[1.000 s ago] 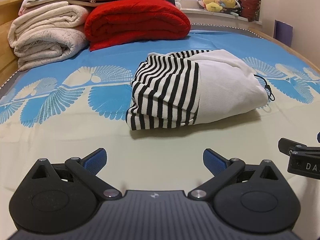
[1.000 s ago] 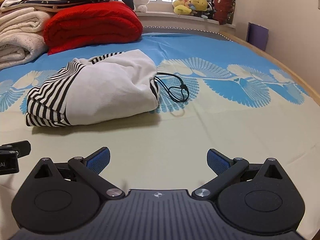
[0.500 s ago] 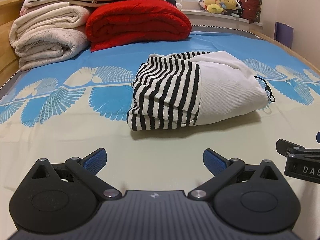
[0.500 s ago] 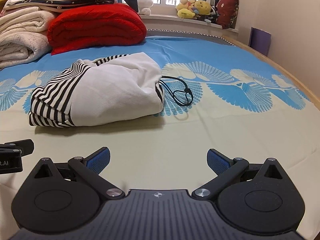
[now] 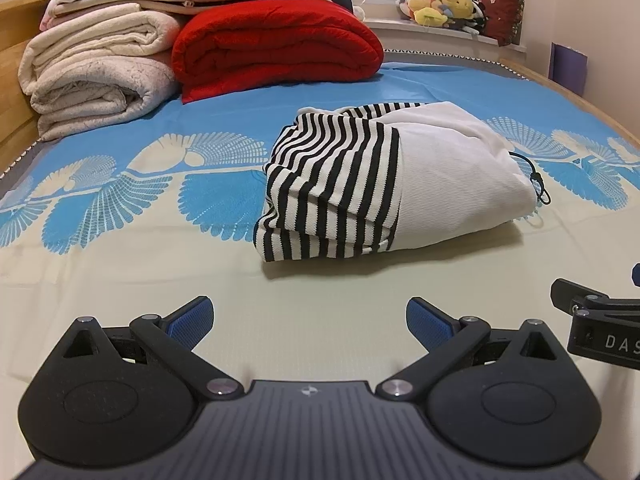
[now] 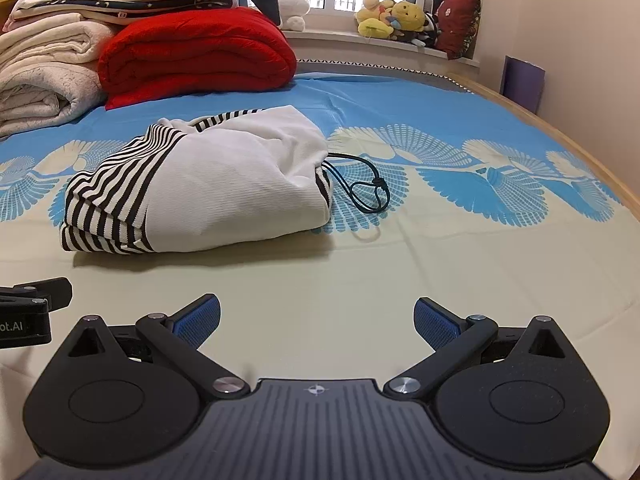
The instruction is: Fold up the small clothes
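Note:
A small white garment with black-striped sleeves [image 5: 384, 184] lies folded in a compact bundle on the bed; it also shows in the right wrist view [image 6: 208, 192]. A dark drawstring [image 6: 368, 192] trails from its right side. My left gripper [image 5: 309, 316] is open and empty, low over the sheet, short of the garment's front edge. My right gripper [image 6: 317, 316] is open and empty, in front of and to the right of the garment. Each gripper's edge shows in the other's view.
A folded red blanket [image 5: 276, 44] and a stack of cream blankets [image 5: 96, 76] lie at the back left. Plush toys [image 6: 396, 16] sit on the windowsill. The wooden bed edge [image 6: 560, 132] runs along the right, by a wall.
Both grippers have drawn slightly back and tilted up, so the garment sits a little lower and farther in view. Jaws stay open; the garment has not moved.

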The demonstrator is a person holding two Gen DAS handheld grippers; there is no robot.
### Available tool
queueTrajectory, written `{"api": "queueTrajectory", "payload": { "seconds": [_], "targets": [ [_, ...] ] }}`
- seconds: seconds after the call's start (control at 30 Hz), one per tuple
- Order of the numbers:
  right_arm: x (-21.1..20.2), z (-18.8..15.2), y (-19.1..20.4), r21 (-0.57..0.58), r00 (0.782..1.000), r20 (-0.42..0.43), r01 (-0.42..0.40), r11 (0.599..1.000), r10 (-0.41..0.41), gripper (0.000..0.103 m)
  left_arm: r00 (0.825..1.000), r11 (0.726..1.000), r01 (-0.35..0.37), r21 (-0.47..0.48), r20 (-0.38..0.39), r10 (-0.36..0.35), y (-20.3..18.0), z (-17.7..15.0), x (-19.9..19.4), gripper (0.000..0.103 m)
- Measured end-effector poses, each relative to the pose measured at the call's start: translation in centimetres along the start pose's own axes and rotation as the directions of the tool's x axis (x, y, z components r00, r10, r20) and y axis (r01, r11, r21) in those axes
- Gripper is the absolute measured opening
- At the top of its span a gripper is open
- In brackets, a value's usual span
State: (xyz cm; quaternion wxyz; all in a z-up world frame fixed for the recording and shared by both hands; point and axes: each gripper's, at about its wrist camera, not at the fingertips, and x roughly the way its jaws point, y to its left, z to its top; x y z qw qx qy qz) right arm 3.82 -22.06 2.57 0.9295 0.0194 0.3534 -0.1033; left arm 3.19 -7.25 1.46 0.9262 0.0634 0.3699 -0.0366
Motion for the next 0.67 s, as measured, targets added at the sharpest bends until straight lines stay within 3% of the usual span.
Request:
{"api": "queueTrajectory", "payload": {
  "seconds": [0.67],
  "targets": [
    [-0.1, -0.15, 0.47, -0.009, 1.0, -0.002, -0.027, 1.0, 0.027, 0.102, 1.0, 1.0, -0.004, -0.003, -0.004, 0.004, -0.33, 0.01, -0.1, 0.103]
  ]
}}
